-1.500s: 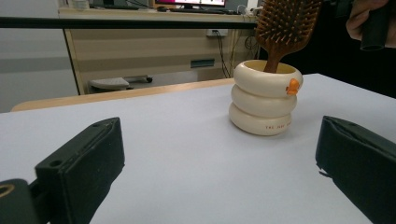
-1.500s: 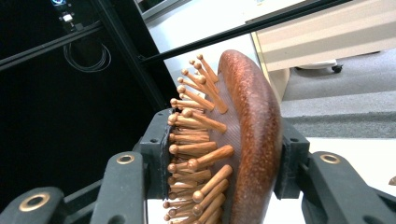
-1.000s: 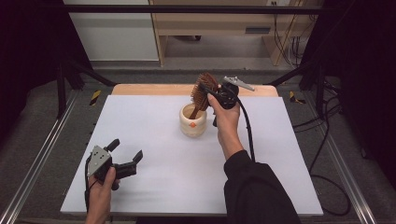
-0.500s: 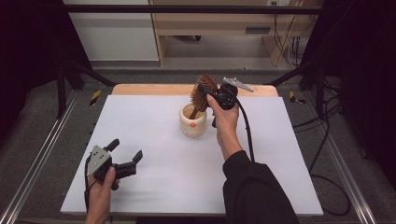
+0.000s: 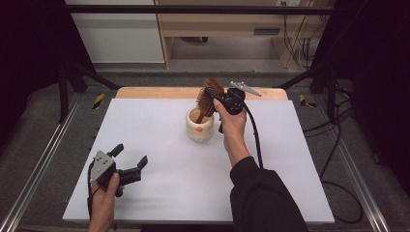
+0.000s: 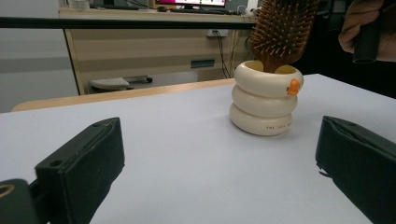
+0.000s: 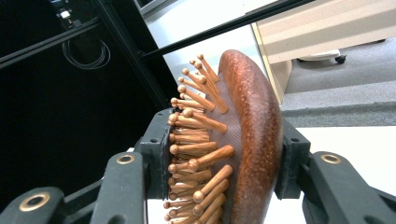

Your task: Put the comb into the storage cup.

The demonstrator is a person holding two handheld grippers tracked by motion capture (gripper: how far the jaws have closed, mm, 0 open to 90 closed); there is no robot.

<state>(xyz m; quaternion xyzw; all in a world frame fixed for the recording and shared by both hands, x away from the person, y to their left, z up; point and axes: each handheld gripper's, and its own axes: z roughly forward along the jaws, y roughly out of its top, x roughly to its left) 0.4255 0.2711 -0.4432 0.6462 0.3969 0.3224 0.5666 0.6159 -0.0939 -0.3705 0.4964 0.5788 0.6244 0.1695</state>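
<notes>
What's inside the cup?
A wooden hairbrush stands in the cup, handle down, head clamped by the right gripper. The cup's wall hides the handle and the bottom.

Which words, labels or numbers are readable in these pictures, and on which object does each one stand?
Small dark print on the bottom ring of the cream holder: it seems to start "THE", the rest too small to read.
Wooden hairbrush: no text visible.
Nothing else readable.
</notes>
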